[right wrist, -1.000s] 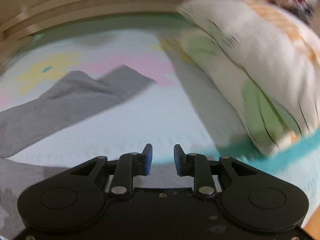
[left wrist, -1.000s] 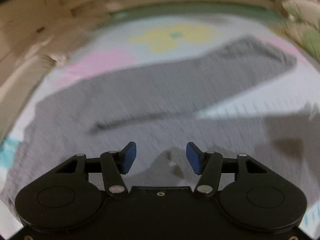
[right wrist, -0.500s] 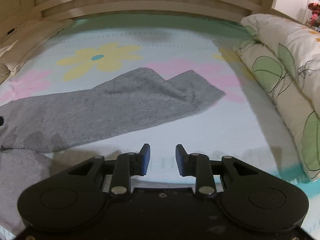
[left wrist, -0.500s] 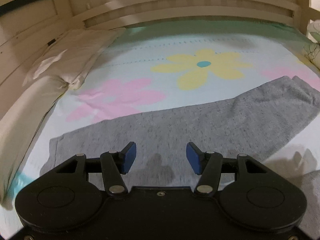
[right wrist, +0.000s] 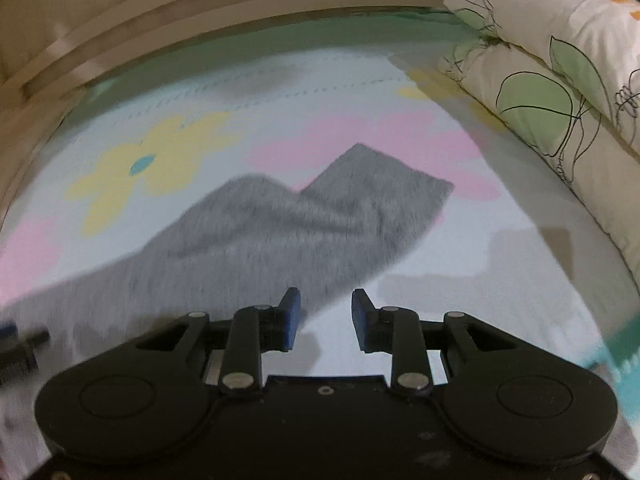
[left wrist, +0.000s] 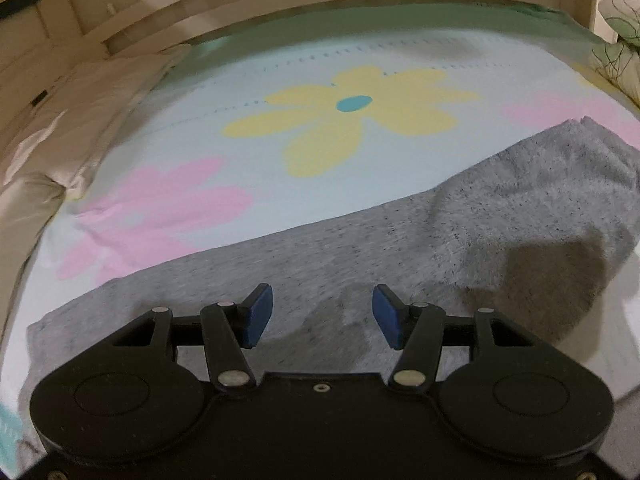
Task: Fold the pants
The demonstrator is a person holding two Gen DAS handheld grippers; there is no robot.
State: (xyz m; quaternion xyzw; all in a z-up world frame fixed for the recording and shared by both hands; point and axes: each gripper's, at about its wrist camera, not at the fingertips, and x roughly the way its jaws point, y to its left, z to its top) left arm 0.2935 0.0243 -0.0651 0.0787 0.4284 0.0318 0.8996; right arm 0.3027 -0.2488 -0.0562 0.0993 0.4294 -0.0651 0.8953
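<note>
Grey pants [left wrist: 400,248] lie spread on a flower-printed bed sheet [left wrist: 320,80]. In the left wrist view the cloth runs from lower left to the right edge, leg end at upper right. My left gripper [left wrist: 322,316] is open and empty above the pants' middle. In the right wrist view the pants [right wrist: 280,236] show a rumpled leg end with two peaks. My right gripper [right wrist: 325,318] is open and empty, over the near edge of that leg end.
A wooden bed frame [left wrist: 320,4] runs along the far side. A beige pillow [left wrist: 68,120] lies at the left. A leaf-printed quilt [right wrist: 560,72] is piled at the right. Bare sheet [right wrist: 480,280] lies between the pants and the quilt.
Both grippers have moved forward over the pants. The right gripper's jaws have opened a little wider. The left gripper stays open.
</note>
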